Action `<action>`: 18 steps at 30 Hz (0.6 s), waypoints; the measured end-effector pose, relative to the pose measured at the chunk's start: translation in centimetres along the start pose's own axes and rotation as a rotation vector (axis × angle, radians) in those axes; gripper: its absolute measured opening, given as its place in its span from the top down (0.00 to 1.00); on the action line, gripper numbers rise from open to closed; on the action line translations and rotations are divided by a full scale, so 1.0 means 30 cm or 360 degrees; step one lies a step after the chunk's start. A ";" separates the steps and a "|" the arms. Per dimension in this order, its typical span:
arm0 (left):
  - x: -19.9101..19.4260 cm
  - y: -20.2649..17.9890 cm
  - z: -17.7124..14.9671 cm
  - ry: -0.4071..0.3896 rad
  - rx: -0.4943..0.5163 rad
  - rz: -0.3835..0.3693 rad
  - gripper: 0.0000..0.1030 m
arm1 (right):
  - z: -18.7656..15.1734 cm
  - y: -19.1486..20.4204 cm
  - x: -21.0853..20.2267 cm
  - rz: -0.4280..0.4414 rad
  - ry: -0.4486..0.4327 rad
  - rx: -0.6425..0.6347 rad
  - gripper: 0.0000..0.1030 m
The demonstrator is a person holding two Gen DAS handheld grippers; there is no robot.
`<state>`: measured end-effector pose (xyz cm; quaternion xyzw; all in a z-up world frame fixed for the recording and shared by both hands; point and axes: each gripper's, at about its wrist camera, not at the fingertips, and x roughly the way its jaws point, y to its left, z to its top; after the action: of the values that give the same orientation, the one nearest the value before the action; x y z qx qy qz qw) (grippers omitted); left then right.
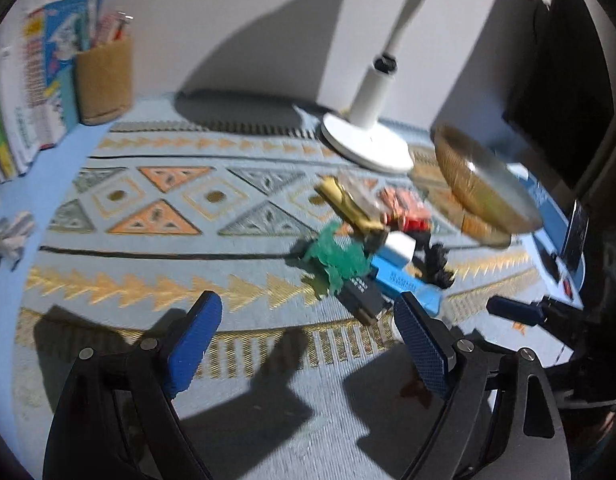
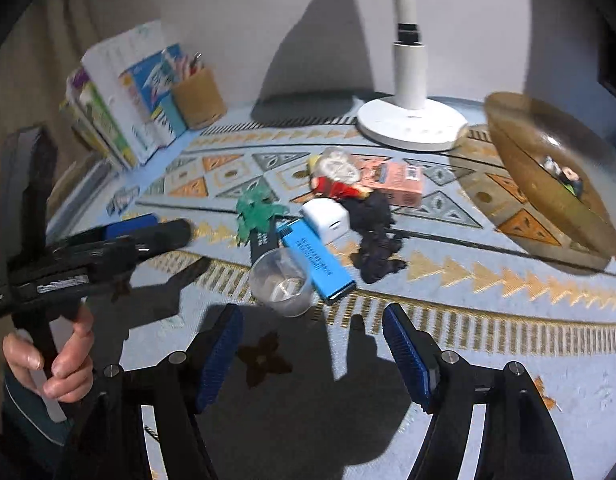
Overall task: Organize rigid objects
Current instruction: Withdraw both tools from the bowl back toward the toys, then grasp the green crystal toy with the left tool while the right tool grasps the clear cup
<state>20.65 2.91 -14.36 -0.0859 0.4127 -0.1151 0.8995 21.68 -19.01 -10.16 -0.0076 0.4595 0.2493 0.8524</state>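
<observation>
Hovering over the patterned mat (image 2: 448, 280), the right gripper (image 2: 312, 344) has its blue pads spread apart with nothing between them, and the left gripper (image 1: 308, 332) is just as released, wide and empty. No earlier view to compare, so that is the whole story on the claws. Look at the clutter in the middle of the mat: a clear plastic cup (image 2: 282, 282) lies on its side just ahead of the right gripper, touching a long blue box (image 2: 318, 260). Beside that sit a white cube (image 2: 326, 220), a crumpled black piece (image 2: 374, 240) and a green ragged piece (image 2: 256, 212). Behind them, a pink box (image 2: 400, 180) and a red-and-white toy (image 2: 336, 180), too blurred to make out. On the right, an amber glass bowl (image 2: 520, 160) holds a few small bits. At the back stands a white lamp base (image 2: 412, 122); far left, a brown cup (image 2: 198, 100) next to leaning books (image 2: 120, 92). A hand (image 2: 52, 356) grips the left tool's handle.
</observation>
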 end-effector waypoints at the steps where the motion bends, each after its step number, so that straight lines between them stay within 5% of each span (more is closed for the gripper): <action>1: 0.021 -0.006 0.001 0.0024 0.0022 -0.0003 0.16 | -0.002 0.005 0.008 -0.0001 -0.0004 -0.0021 0.31; 18: 0.189 -0.061 0.064 0.0109 0.0197 0.0003 0.21 | -0.004 0.031 0.129 -0.0030 -0.0009 -0.0146 0.32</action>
<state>25.47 -0.30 -16.76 -0.0258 0.4354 -0.1423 0.8885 22.94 -16.62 -13.07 -0.0503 0.4452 0.2620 0.8547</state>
